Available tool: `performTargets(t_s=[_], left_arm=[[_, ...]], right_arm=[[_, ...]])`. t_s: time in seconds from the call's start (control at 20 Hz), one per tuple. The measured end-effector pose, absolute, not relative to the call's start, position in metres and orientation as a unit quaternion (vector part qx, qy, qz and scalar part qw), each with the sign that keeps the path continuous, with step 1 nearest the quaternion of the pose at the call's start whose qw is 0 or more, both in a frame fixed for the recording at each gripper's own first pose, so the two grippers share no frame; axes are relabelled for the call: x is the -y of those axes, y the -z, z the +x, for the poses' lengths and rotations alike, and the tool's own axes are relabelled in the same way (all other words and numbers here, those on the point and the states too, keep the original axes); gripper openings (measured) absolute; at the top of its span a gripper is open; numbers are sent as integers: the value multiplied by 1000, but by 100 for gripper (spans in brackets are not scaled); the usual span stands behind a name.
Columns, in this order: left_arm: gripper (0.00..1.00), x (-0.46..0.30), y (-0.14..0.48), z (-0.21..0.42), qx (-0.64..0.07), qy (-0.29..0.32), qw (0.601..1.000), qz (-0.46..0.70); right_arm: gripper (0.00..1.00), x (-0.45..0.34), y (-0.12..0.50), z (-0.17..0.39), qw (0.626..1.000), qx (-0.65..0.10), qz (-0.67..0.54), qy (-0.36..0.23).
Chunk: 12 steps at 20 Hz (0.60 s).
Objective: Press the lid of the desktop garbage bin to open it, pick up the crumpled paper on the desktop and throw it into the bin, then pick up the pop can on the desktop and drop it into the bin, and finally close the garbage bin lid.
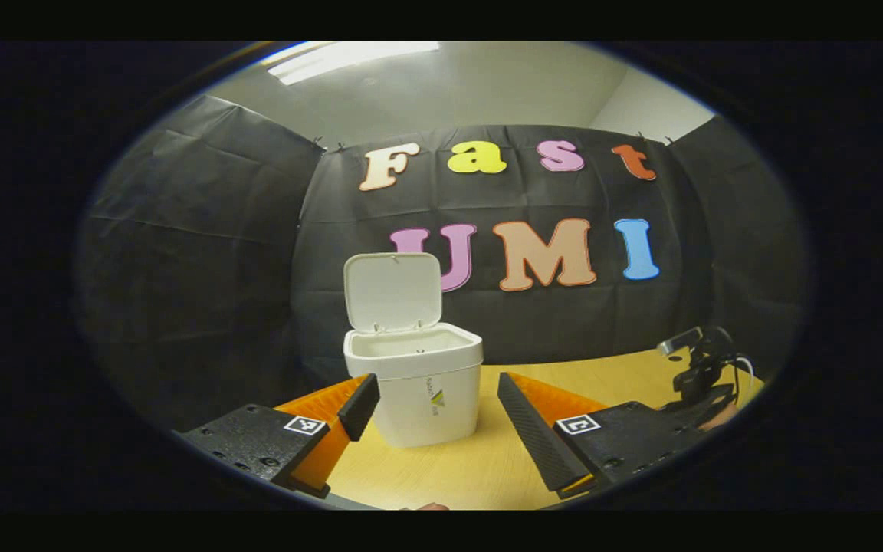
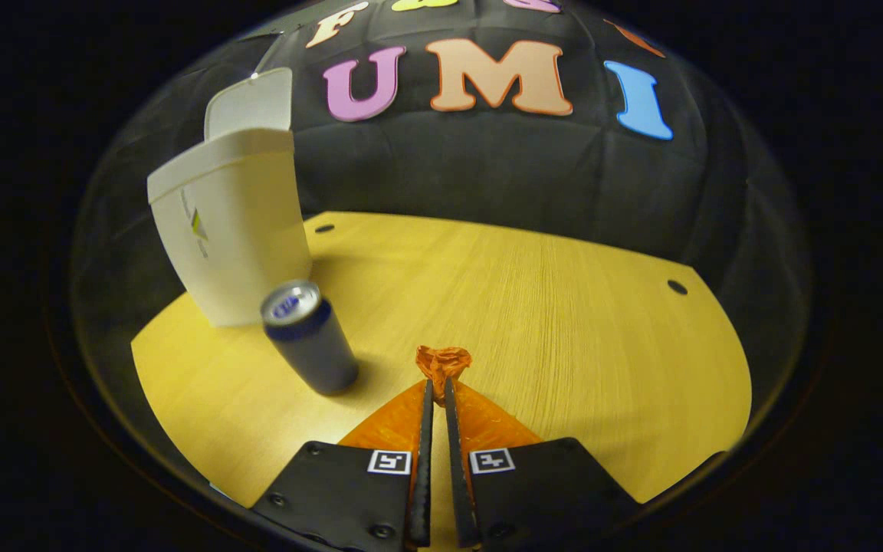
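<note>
The crumpled paper [image 2: 444,362] is seen at the tips of the right gripper [image 2: 436,387], whose fingers are drawn nearly together and appear pinched on the wad's near edge; it is judged to be gripped. Whether it is off the desktop [image 2: 564,307] cannot be told. The pop can [image 2: 310,336] stands upright at roughly ten o'clock from the paper, close by but apart from it, and just in front of the garbage bin [image 2: 238,238], which lies farther out along the same bearing.

In the left gripper view the bin's lid [image 1: 393,292] is raised upright behind an open mouth (the first step is therefore judged complete). The left gripper [image 1: 441,406] is held wide open with nothing between its fingers, the bin standing beyond the gap at twelve o'clock.

Outstanding, by judgement: the paper is to be carried to the bin and dropped, the can to be collected and dropped, and the lid to be closed.
</note>
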<state>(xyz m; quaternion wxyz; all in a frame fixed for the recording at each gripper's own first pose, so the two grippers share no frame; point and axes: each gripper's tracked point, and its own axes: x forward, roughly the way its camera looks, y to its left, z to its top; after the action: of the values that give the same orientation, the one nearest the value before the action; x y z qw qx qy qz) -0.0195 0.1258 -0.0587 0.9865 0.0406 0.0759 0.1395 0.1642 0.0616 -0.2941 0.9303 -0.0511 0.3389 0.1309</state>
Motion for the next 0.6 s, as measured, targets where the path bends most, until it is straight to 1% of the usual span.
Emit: performTargets(t_s=[0.2, 0.35, 0.5, 0.6], left_arm=[[93, -134, 53, -8, -60, -115, 991, 16], [93, -153, 53, -2, -52, -106, 993, 3], [93, -179, 58, -3, -56, -108, 993, -5], [92, -198, 64, -6, -64, -112, 992, -7]], right_arm=[[13, -115, 170, 194, 960, -228, -36, -160], [12, -173, 98, 206, 967, -162, -28, -197], [13, -247, 67, 216, 960, -134, -23, -243], [13, -294, 75, 222, 952, -148, -22, -269]])
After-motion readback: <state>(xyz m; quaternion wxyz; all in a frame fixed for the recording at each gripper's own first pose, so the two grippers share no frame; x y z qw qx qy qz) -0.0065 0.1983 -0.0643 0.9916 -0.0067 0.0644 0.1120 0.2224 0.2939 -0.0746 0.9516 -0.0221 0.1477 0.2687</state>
